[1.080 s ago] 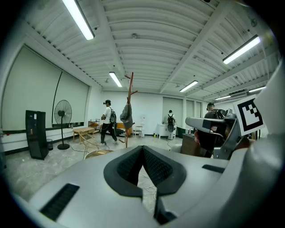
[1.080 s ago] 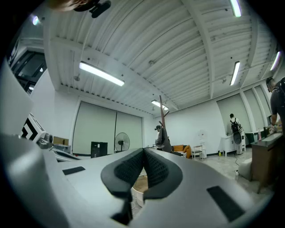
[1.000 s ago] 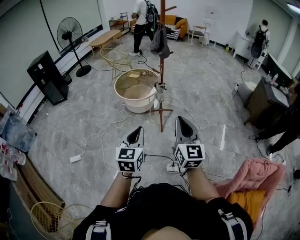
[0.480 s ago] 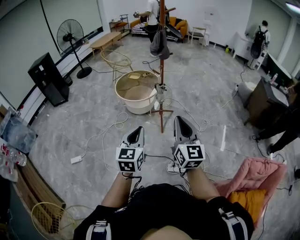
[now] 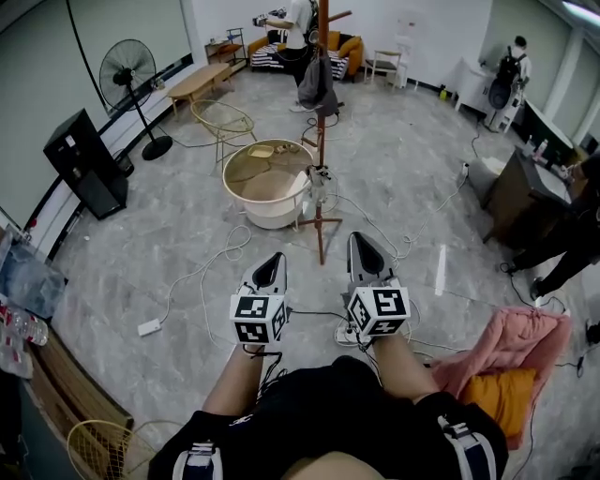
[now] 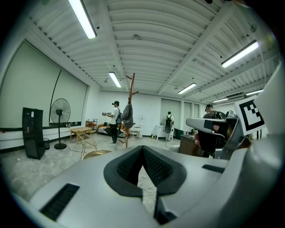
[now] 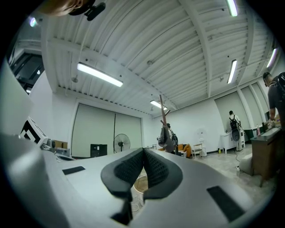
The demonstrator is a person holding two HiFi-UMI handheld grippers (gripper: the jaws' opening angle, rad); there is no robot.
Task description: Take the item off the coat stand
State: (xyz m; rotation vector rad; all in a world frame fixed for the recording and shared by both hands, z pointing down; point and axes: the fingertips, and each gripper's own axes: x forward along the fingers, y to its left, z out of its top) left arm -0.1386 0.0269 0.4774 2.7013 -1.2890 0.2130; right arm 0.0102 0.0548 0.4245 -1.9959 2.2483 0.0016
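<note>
A tall wooden coat stand (image 5: 321, 150) rises from the floor ahead of me, and a grey garment (image 5: 317, 84) hangs near its top. Both grippers are held low in front of my body, well short of the stand's base. My left gripper (image 5: 273, 259) is shut with nothing in it, and so is my right gripper (image 5: 360, 240). In the left gripper view the coat stand (image 6: 130, 95) and the garment (image 6: 127, 116) are small and far beyond the closed left gripper (image 6: 143, 148). The right gripper view shows the coat stand (image 7: 163, 111) and the garment (image 7: 167, 138) past the closed right gripper (image 7: 144, 151).
A round beige tub (image 5: 265, 183) sits just left of the stand's foot, among cables and a power strip (image 5: 349, 334). A wire chair (image 5: 223, 120), a fan (image 5: 129, 75) and a black speaker (image 5: 84, 159) stand to the left. A person (image 5: 296, 28) is behind the stand; pink bedding (image 5: 511, 347) lies right.
The person behind the stand has walked from its left to just behind it. My view has shifted slightly; both grippers stay where they were, shut.
</note>
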